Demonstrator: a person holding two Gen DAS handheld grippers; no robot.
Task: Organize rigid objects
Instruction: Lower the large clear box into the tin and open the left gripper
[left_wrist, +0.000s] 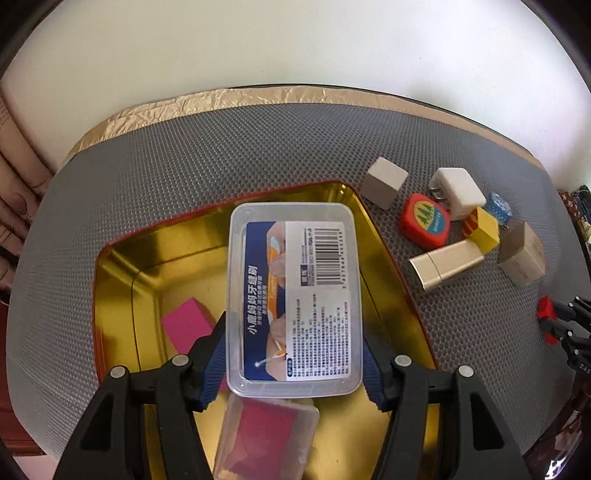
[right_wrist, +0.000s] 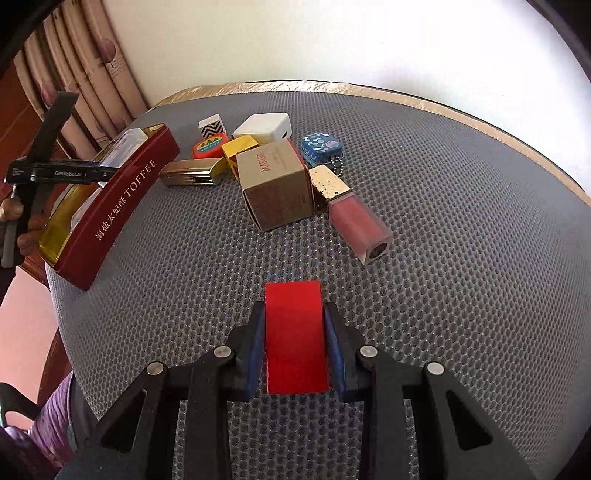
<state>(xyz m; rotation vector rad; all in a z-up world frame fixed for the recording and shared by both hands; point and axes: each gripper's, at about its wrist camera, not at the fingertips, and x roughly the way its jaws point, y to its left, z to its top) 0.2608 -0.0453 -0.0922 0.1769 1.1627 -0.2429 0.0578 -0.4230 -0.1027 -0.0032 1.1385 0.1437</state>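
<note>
Red block (right_wrist: 295, 338), grey dimpled mat (right_wrist: 443, 258), white wall (right_wrist: 295, 37)

A clear rectangular plastic box with a blue-and-white printed label (left_wrist: 295, 295) is clamped between the blue pads of the left gripper (left_wrist: 293, 363), held over a gold-lined red-rimmed tin (left_wrist: 125, 273). A pink block (left_wrist: 186, 326) is seen inside the tin. Small objects are clustered on the grey honeycomb mat (left_wrist: 221, 155) to the right.
</note>
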